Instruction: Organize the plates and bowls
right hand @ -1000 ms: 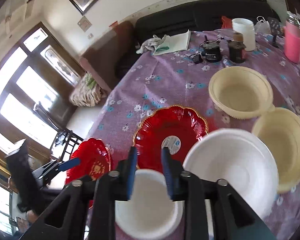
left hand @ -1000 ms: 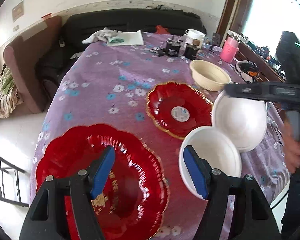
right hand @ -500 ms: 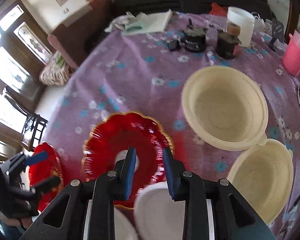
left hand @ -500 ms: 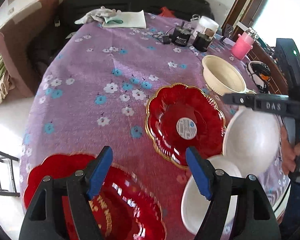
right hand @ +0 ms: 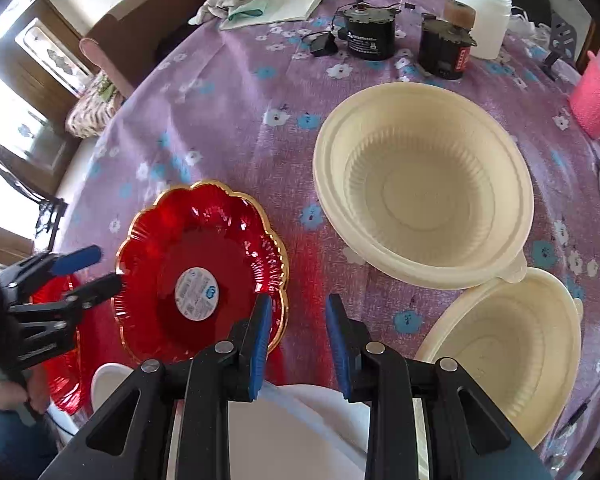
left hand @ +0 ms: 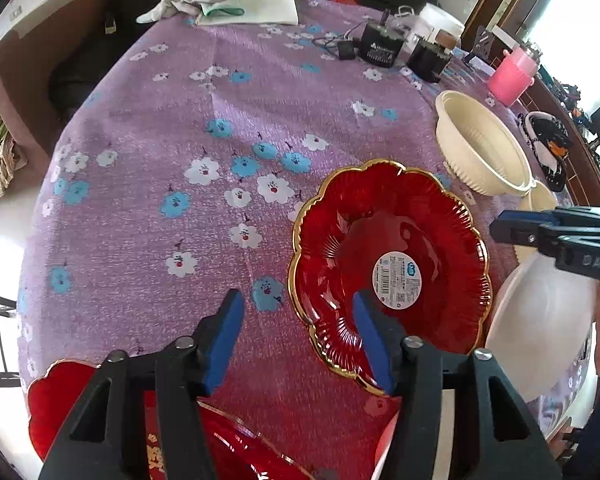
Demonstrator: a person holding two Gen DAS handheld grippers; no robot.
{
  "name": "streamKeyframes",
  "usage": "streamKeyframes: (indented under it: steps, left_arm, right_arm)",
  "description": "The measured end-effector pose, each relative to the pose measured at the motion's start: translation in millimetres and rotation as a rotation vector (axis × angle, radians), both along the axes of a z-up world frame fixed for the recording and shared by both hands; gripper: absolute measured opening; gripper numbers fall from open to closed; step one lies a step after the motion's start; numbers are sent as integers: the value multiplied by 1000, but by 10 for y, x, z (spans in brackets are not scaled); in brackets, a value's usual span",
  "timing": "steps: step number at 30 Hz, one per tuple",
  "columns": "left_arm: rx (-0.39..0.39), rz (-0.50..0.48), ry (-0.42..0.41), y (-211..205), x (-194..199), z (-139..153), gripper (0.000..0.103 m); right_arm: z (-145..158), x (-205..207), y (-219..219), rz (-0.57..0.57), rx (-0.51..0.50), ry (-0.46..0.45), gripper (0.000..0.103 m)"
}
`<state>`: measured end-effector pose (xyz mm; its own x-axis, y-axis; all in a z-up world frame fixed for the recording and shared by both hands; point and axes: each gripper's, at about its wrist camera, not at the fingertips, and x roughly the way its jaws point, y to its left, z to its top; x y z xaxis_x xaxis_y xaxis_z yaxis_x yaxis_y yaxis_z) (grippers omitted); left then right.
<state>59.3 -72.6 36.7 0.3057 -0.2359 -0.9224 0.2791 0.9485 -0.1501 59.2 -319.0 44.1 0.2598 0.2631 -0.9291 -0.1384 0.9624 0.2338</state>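
Now the closing left tongs [left hand: 296, 320] straddle the red plate [left hand: 388, 240] rim (unpinched); right tongs [right hand: 296, 320] stand apart.

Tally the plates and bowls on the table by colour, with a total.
Red plates: 2
Cream bowls: 2
White bowls: 2
Total: 6

On a table under a purple flowered cloth [right hand: 228, 92], the right gripper [right hand: 296, 340] hovers with its jaws parted and empty above a white bowl [right hand: 300, 420] at the near edge. A red plate [right hand: 204, 276] lies beside two cream bowls [right hand: 424, 200], while the left gripper [right hand: 96, 268], closing, straddles the plate's rim.
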Motion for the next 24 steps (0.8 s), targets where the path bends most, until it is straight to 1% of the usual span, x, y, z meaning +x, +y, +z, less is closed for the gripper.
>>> streamKeyframes:
  steps: [4,11,13,14,15,17,20,24]
  left_arm:
    - [6,-16,17,-68,35,-69,40]
    - [19,-31,44,-120,55,-168,37]
    - [22,-42,54,-146,47,-194,32]
    - [23,-51,56,-167,43,-204,32]
    - [29,-59,51,-193,36,-205,31]
    - [47,-69,39,-239,19,-197,31]
    - [70,-53,-1,-251,22,-152,31]
    - [35,-19,-34,-154,80,-15,31]
  right_arm:
    - [19,42,39,12,-1,0,30]
    - [-40,144,206,64,-50,29,30]
    - [-87,164,235,81,-60,48,26]
    - [-127,172,255,92,-69,65,20]
    - [-154,174,269,95,-81,74,16]
    - [-194,167,325,121,-90,80,11]
    - [-168,139,394,121,-123,49,12]
    - [-56,121,377,90,-92,3,12]
